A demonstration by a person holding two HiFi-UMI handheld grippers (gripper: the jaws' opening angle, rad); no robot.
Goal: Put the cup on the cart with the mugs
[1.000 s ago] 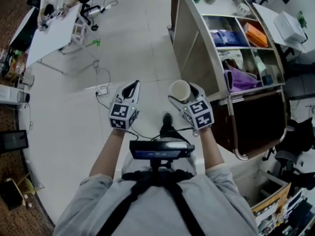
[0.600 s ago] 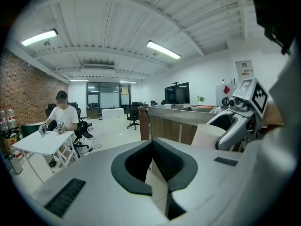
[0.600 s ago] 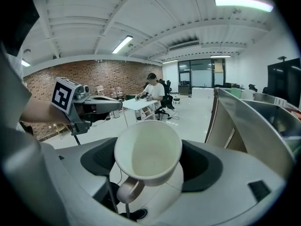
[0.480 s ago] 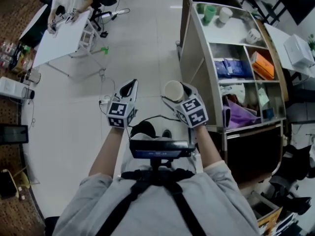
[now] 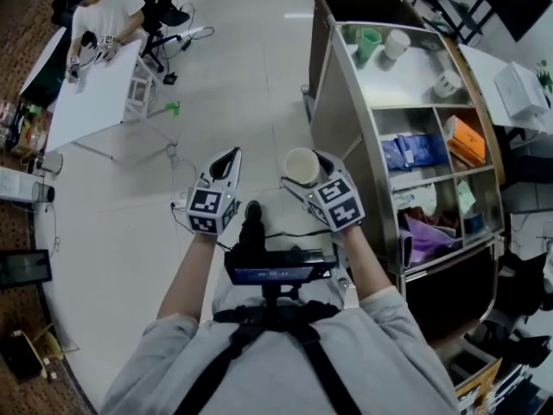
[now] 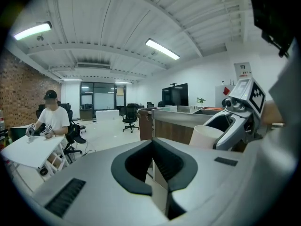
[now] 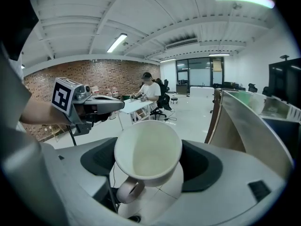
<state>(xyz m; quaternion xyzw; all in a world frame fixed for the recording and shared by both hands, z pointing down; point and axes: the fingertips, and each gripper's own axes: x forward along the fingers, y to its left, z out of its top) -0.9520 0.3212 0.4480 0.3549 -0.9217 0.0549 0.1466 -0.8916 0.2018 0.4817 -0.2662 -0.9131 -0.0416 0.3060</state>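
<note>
Right jaws: the right gripper point(image 7: 151, 166) stands wide, its dark pads clamped on the cup point(image 7: 147, 147).
Left jaws: the left gripper point(image 6: 153, 145) has its jaws closed together, with nothing between them.
Cup: white and empty, with its mouth tilted toward the right gripper's camera and its handle point(image 7: 128, 191) on the near underside. It is held in the air above the floor point(image 5: 242, 76), just left of the cart point(image 5: 339, 102) and not on it.
Hidden at the jaws: the cup's flared rim covers its own lower wall and base, so the exact line where the pads meet it is not visible.
Cart: on the right, with curved side walls, a top shelf and open compartments below. Its near lower part is dark and cannot be read.
Mugs on the cart top: three. A green mug point(image 5: 370, 43) stands at the far end with a white mug point(image 5: 396, 43) just beside it. A second white mug point(image 5: 447, 83) sits nearer, close to the right rim; whether it is upright I cannot tell.
Compartments: blue packets point(image 5: 415, 150), an orange box point(image 5: 471, 137) and a purple bag point(image 5: 423, 232). The other items are too small to tell.
Far left: one person point(image 5: 104, 24) seated at a white table point(image 5: 86, 98). What is in that person's hands is too small to tell.
Counts: two grippers, one held cup, three mugs, one cart, one seated person.
</note>
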